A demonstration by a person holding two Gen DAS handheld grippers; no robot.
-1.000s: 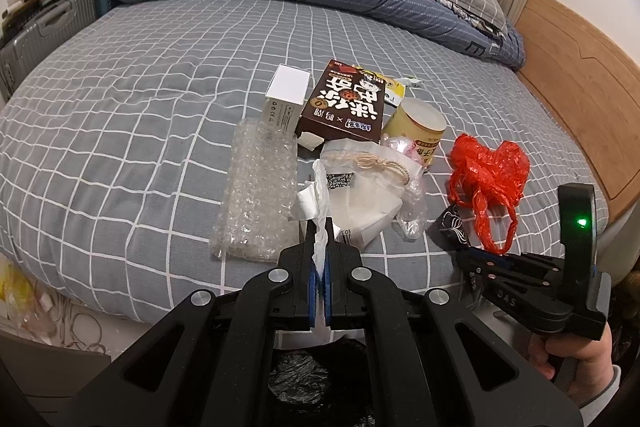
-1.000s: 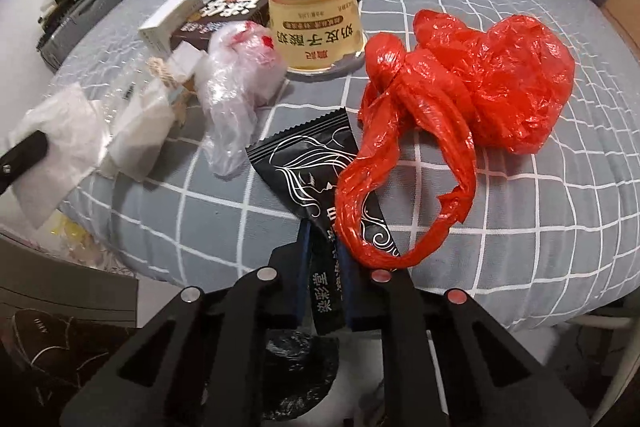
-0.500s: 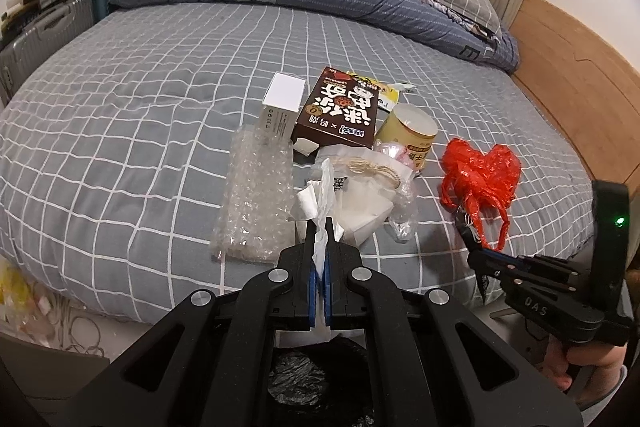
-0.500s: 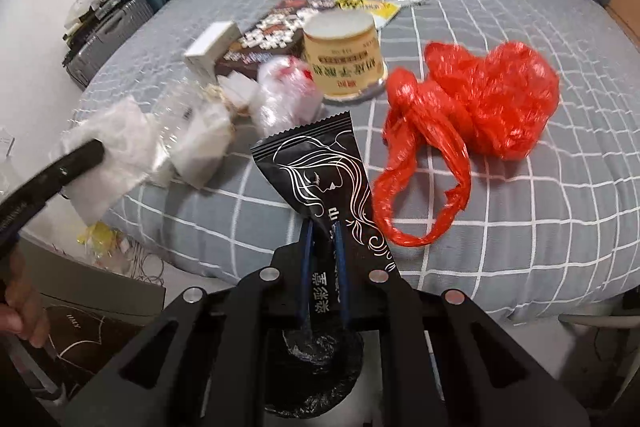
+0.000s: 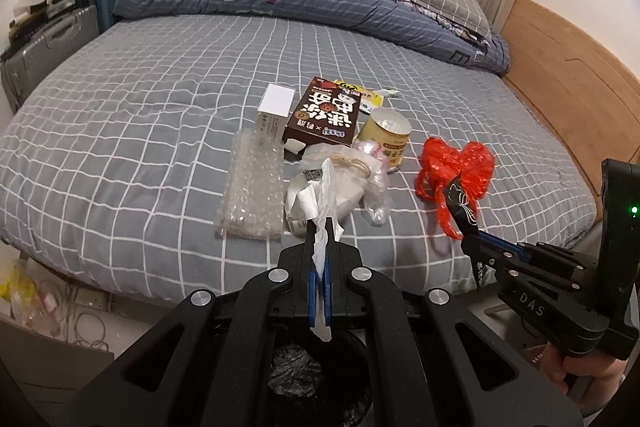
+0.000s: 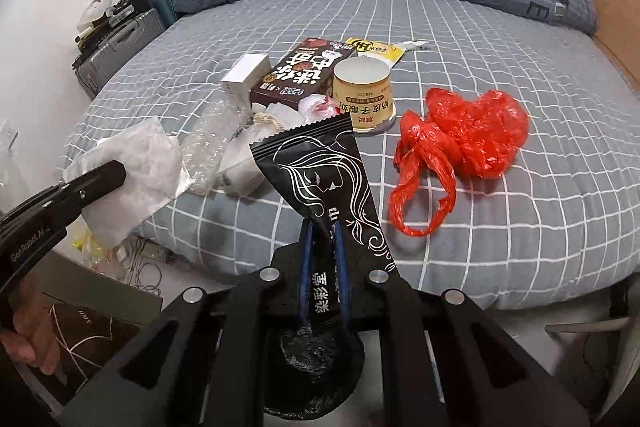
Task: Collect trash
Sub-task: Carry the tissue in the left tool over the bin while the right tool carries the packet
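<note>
My left gripper (image 5: 319,227) is shut on a white crumpled paper sheet (image 5: 325,195), lifted off the bed; from the right wrist view the same gripper (image 6: 114,173) and paper (image 6: 136,167) show at the left. My right gripper (image 6: 322,231) is shut on a black sachet with a white line drawing (image 6: 320,171), held above the bed's front edge; the left wrist view shows that gripper (image 5: 470,239) and sachet (image 5: 464,205) too. A bin lined with a black bag (image 5: 296,375) (image 6: 316,367) sits below both grippers.
On the grey checked bed (image 5: 140,131) lie a red plastic bag (image 6: 472,139), a yellow cup (image 6: 362,95), a brown box (image 6: 308,71), a white box (image 6: 244,73), bubble wrap (image 5: 252,195), clear plastic and a yellow wrapper (image 6: 372,49). Suitcases (image 5: 48,43) stand left; a wooden headboard (image 5: 568,79) right.
Both grippers have risen and pulled back from the bed. The black sachet has come up off the bedding in the right gripper; the white paper stays clamped in the left.
</note>
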